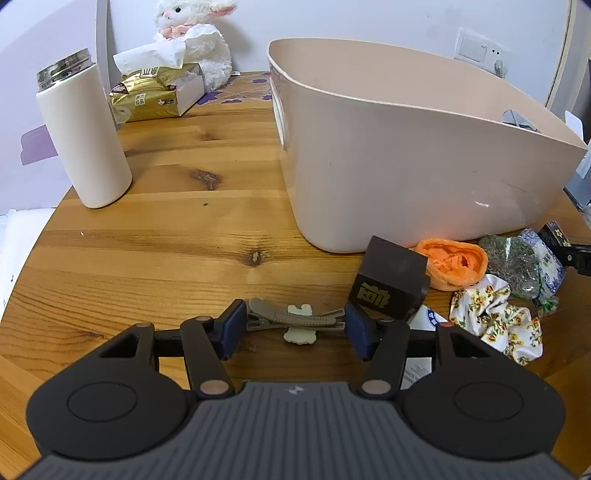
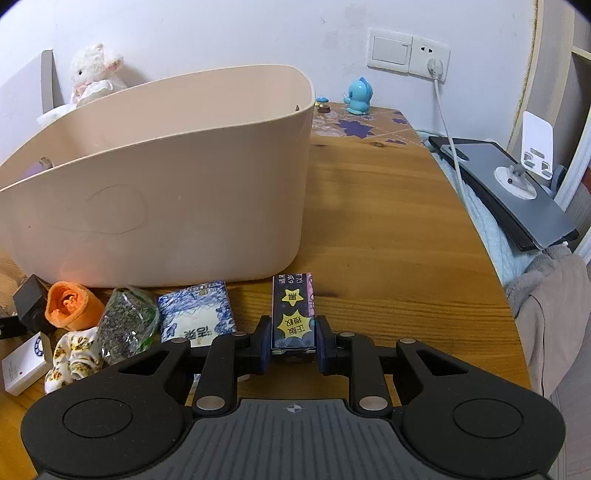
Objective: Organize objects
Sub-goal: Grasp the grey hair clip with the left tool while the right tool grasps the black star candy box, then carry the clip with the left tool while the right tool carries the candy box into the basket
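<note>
A white tumbler (image 1: 83, 136), tissue pack (image 1: 155, 94), plush lamb (image 1: 192, 37) and blue figurine (image 2: 359, 96) stand on the table (image 1: 177, 229).

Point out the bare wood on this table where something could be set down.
Free: the wood between the white tumbler and the beige bin, and right of the bin up to the table edge. Crowded: the strip before the bin, from black cube to floral scrunchie.

- You are facing a plain white wall (image 2: 221, 33), evenly lit.
- On it sit a white switch (image 2: 389, 50) and a socket (image 2: 430, 55) with a plug and a pale cable (image 2: 448, 136) hanging down.
- You work on a knotty wooden table (image 1: 177, 229); a purple-patterned mat (image 2: 354, 127) covers its far edge.
</note>
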`<state>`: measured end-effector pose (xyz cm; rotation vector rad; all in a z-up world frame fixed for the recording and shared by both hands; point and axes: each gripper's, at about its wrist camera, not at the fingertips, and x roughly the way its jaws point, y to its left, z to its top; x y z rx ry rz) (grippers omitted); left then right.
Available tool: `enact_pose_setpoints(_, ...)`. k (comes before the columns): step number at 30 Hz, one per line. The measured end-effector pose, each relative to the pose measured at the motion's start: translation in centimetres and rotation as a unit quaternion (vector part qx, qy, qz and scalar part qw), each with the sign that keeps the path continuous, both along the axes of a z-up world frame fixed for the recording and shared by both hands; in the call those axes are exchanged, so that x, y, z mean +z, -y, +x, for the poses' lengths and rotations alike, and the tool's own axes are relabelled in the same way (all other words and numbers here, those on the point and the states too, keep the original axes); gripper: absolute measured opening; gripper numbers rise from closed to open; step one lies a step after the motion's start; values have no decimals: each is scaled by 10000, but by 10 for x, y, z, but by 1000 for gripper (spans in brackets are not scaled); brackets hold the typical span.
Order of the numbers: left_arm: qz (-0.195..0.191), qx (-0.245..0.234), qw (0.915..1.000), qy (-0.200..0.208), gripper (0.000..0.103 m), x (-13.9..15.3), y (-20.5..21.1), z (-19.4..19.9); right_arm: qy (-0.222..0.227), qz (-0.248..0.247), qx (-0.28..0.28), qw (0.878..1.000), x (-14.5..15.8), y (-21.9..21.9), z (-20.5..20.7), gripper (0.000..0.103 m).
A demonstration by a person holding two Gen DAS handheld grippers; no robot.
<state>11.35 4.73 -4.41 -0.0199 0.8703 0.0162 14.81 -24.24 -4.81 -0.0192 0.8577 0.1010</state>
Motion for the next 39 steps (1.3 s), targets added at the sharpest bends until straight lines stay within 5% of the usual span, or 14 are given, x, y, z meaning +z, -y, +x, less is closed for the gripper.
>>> enact_pose_setpoints(6,-218,17,9998,2,59,7,-5,-5,228,117,-79,9996,18,2,-19,22)
enact_pose_setpoints(17,-162,-143,9948,994,59,77,-3,-27,1200,333,-88,9922,85,5,-53,22)
enact_pose_setpoints(25,-11,-320,9854,1672,59,124,13,0,1734,388,71,9841,120,-5,-43,22)
enact_pose_setpoints(31,-43,-558,9846,1654,59,132,43,40,1819,371,178,9825,128,-15,-20,22)
enact_pose_setpoints(39,314,-624,9904,1191,59,95,73,86,1441,252,261,9889,111,-25,21,21)
